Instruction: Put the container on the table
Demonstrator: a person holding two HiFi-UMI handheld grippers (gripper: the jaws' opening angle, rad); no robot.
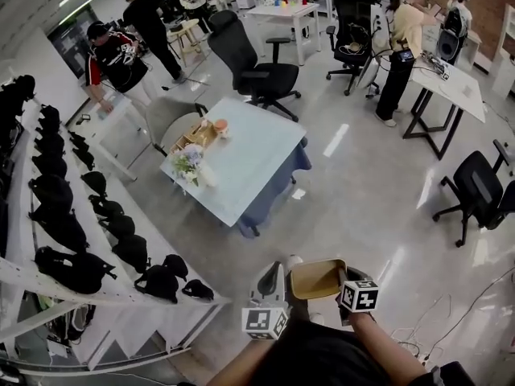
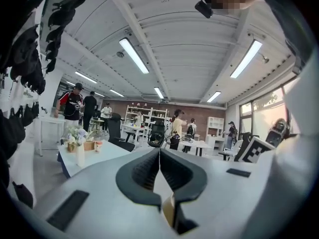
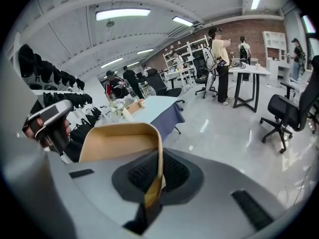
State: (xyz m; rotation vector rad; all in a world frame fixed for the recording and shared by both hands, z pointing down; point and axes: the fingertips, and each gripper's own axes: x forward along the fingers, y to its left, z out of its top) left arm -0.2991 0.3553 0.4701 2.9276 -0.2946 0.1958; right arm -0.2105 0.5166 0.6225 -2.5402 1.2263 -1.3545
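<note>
My right tongs [image 3: 158,158] pinch the tan container [image 3: 119,142] by its wall, my left tongs [image 2: 159,158] are closed on a sliver of its other edge, and I hold it over the floor [image 1: 362,183], well apart from the table [image 1: 249,163].

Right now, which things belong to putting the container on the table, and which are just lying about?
Job: container, pinched by right claw and left claw; light-blue table, where it goes.
Lying about: flower vase and wooden box on that table; black office chair beyond it; black gear at left.
</note>
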